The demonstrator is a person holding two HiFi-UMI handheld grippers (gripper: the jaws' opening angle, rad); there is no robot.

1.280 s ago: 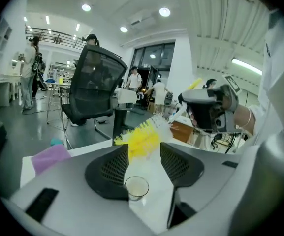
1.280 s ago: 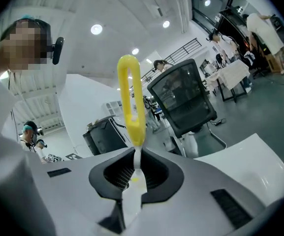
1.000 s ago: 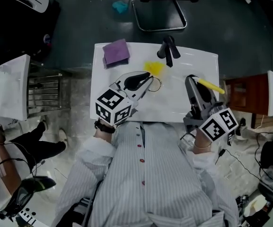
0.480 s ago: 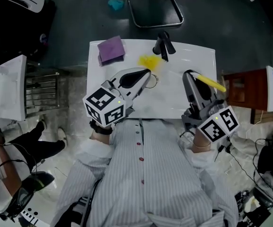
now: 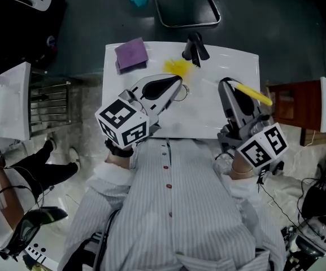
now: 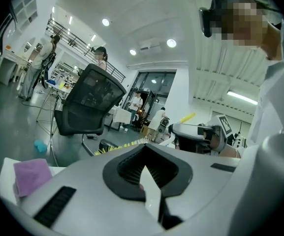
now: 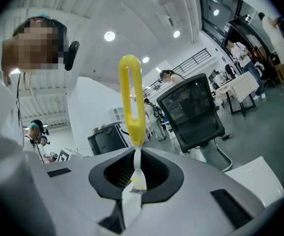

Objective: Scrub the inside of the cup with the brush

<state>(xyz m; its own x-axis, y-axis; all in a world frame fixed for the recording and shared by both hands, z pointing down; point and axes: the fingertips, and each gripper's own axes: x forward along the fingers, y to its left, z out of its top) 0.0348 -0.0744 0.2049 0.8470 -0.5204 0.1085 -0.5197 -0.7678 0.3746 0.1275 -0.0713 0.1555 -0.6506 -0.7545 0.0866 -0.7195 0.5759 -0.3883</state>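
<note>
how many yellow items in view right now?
2. A yellow bristly item lies at the far side of the white table, near the black object; a yellow-handled tool is clamped in the right hand-held gripper. Others may be hidden.

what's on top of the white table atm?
On the white table: purple cloth, yellow bristles, a black object. The left gripper and the right gripper, shut on a yellow brush handle, cover its near part; whatever lies beneath is hidden.
</note>
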